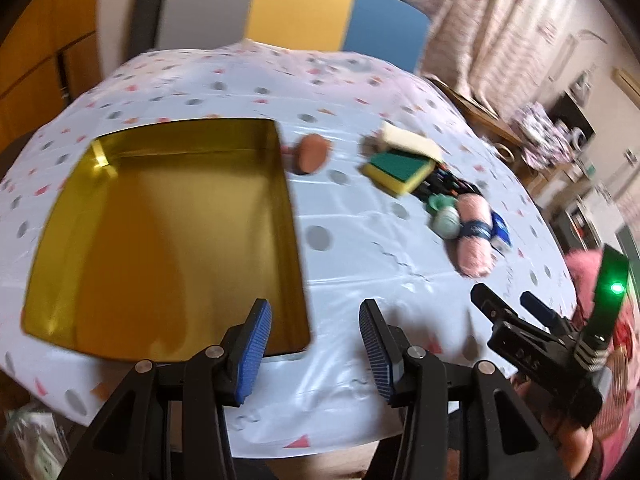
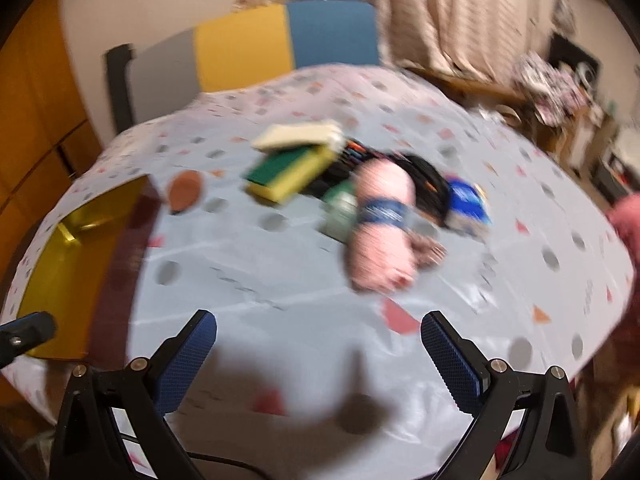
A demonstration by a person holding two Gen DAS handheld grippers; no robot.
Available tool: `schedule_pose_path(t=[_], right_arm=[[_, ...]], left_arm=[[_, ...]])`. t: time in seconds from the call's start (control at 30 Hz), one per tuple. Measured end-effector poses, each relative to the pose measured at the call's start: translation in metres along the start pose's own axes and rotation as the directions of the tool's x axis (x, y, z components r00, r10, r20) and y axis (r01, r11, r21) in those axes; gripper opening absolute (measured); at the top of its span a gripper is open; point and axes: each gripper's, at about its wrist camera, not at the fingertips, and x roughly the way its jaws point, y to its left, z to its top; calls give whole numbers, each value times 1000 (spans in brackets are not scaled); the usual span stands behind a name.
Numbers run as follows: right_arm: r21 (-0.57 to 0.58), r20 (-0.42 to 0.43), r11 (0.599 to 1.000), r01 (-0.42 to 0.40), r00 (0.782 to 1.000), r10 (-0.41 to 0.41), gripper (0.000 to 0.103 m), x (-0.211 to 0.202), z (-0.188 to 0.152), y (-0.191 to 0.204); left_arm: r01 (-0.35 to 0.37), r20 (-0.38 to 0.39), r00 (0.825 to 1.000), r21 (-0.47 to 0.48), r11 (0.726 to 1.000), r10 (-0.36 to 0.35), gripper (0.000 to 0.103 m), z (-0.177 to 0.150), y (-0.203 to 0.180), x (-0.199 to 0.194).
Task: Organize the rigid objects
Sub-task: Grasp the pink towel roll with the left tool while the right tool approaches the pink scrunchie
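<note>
An empty gold tin box (image 1: 168, 236) lies open on the table at the left; it also shows in the right wrist view (image 2: 72, 264). A brown oval piece (image 1: 314, 154) (image 2: 185, 190) lies beside its far right corner. Further right is a pile: a cream sponge (image 1: 408, 140), a green-and-yellow sponge (image 1: 400, 168) (image 2: 288, 172), a pale green round thing (image 1: 446, 220), a pink yarn skein (image 1: 474, 240) (image 2: 382, 224) and a blue-and-white packet (image 2: 466, 204). My left gripper (image 1: 316, 344) is open and empty over the tin's near right corner. My right gripper (image 2: 318, 356) is open and empty, short of the pile.
The table wears a pale blue cloth (image 2: 280, 280) with dots and triangles. A grey, yellow and blue chair back (image 1: 296, 12) stands behind it. Curtains and cluttered shelves (image 1: 560, 128) are at the right. My right gripper shows in the left wrist view (image 1: 516, 304).
</note>
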Motion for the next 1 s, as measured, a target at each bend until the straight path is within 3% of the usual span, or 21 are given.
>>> schedule_pose_path(t=[0.07,0.17,0.3,0.43,0.63,0.87,1.0], right_arm=[[57,-15,998,27,1000,-27,103,4,-2,-24],[146,-23,988,58,998,-55,103,7,-6,-62],[210,18,975,74,997,-79,103,1,-9,-99],[234,45,966,108,992,-122,103,-4,-11,-122],[261,40,959,110,991,-124,103,-4,-16,-142],[277,56,958,72,994,-91,103,-5,-21,-155],[281,62,958,59,995,-79,103,-4,-22,-158]], left_arm=[[58,-26,998,37,998,-57,46,5,-13,9],[203,-87,976,57,977,-198,60,15,-36,28],[250,-100,966,114,961,-239,78,28,-72,44],[310,-138,947,166,936,-289,78,43,-114,68],[329,-158,941,231,916,-298,76,56,-169,108],[270,-145,960,240,932,-240,54,73,-207,159],[224,-144,971,277,934,-190,52,73,-219,180]])
